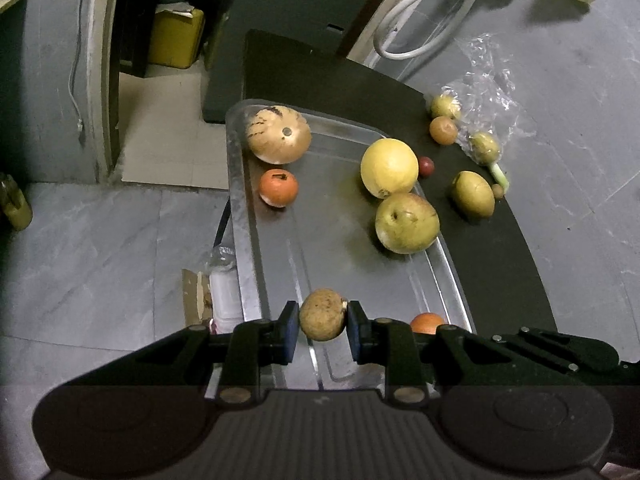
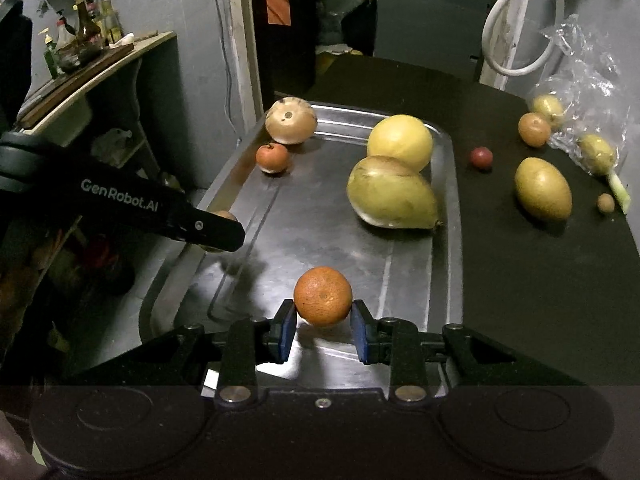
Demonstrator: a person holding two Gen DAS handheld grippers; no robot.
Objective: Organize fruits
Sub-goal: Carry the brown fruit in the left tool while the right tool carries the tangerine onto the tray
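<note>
My left gripper (image 1: 322,322) is shut on a brown, rough-skinned round fruit (image 1: 322,312) above the near end of the steel tray (image 1: 340,252). My right gripper (image 2: 323,322) is shut on an orange (image 2: 323,296) low over the tray (image 2: 312,216). The orange (image 1: 426,322) peeks out behind my left gripper's right finger. A tan striped melon (image 2: 291,120), a small red-orange fruit (image 2: 273,157), a yellow melon (image 2: 400,140) and a yellow-green pear-like fruit (image 2: 390,194) lie in the tray. My left gripper (image 2: 216,232) reaches in from the left in the right wrist view.
On the black mat (image 2: 520,280) right of the tray lie a green mango (image 2: 542,189), a small red fruit (image 2: 481,157), an orange-brown fruit (image 2: 534,129), a tiny brown one (image 2: 605,202) and yellow fruits in a clear plastic bag (image 2: 588,80). A white hose (image 2: 504,28) hangs behind.
</note>
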